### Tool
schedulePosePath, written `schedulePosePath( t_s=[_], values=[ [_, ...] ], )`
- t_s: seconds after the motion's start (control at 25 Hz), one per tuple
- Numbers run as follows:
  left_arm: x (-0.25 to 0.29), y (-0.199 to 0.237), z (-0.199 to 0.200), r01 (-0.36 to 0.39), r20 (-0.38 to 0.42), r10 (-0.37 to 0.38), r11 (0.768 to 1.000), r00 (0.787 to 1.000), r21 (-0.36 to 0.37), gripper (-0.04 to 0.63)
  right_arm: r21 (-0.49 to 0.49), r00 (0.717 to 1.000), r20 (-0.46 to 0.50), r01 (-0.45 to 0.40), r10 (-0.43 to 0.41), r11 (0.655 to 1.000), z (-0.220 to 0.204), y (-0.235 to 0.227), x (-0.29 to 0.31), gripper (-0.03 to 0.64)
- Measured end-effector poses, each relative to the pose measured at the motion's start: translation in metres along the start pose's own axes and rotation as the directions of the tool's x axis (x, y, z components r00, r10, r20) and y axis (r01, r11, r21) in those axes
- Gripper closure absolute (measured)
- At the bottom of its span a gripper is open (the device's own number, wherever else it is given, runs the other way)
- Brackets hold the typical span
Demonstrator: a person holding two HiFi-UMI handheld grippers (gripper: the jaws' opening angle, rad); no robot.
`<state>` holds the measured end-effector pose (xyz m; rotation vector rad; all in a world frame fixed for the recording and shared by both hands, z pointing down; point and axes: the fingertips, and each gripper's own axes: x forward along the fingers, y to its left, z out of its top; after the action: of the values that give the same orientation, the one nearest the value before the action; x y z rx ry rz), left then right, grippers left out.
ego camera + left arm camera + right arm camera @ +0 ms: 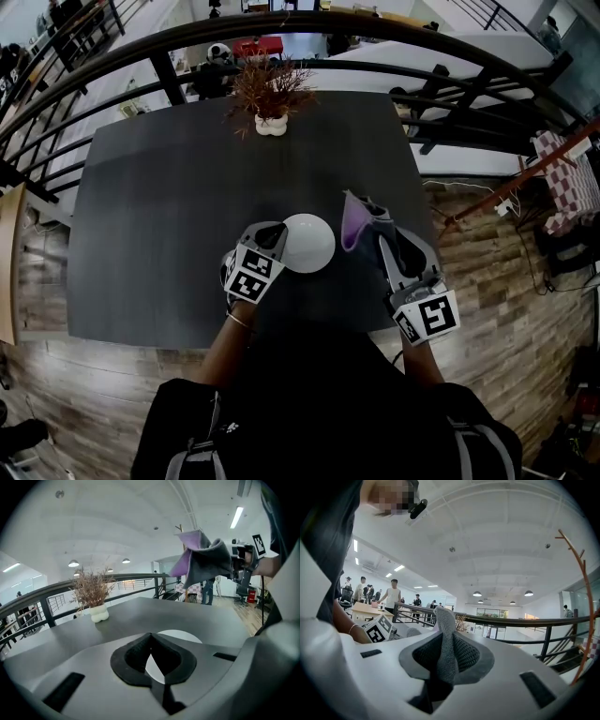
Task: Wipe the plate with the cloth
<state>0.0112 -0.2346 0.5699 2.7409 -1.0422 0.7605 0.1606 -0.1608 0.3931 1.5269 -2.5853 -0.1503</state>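
My left gripper (275, 236) sits left of the middle and tips down a bit. Its jaws are clenched on the rim of the white plate (311, 242), mid frame. My right gripper (377, 228) points level, and its jaws pinch the cloth (353, 225) just right of the plate.

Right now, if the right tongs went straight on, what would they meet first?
Beyond the cloth they clamp, the right tongs face open air above the table. The dried plant at its far edge seems first, though depth is unclear.
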Motion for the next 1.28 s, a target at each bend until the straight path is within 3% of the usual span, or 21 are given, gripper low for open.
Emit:
schedulePosePath(
  t_s=[0.24, 0.52, 0.76, 1.08, 1.28],
  values=[
    [-0.022, 0.001, 0.050, -0.016, 0.098, 0.011, 0.999, 0.995, 0.051, 0.588, 0.032, 0.999, 0.033, -0.041, 0.040, 0.999, 0.008, 0.004, 0.000, 0.554],
    [-0.058, -0.009, 0.112, -0.011, 0.243, -0.018, 0.993, 0.970, 0.120, 0.588, 0.036, 0.994, 0.085, -0.076, 0.073, 0.996, 0.024, 0.009, 0.006, 0.554],
    [-0.083, -0.026, 0.146, -0.005, 0.292, -0.057, 0.978, 0.955, 0.207, 0.588, 0.007, 0.988, 0.110, -0.109, 0.108, 0.994, 0.041, 0.014, 0.009, 0.554],
    [-0.111, -0.045, 0.176, 0.020, 0.355, -0.113, 0.967, 0.928, 0.255, 0.588, 0.008, 0.981, 0.143, -0.130, 0.127, 0.992, 0.055, 0.018, 0.009, 0.554],
    [-0.120, -0.054, 0.184, 0.011, 0.363, -0.126, 0.953, 0.923, 0.303, 0.588, 0.015, 0.979, 0.154, -0.136, 0.132, 0.991, 0.060, 0.019, 0.005, 0.554]
  ],
)
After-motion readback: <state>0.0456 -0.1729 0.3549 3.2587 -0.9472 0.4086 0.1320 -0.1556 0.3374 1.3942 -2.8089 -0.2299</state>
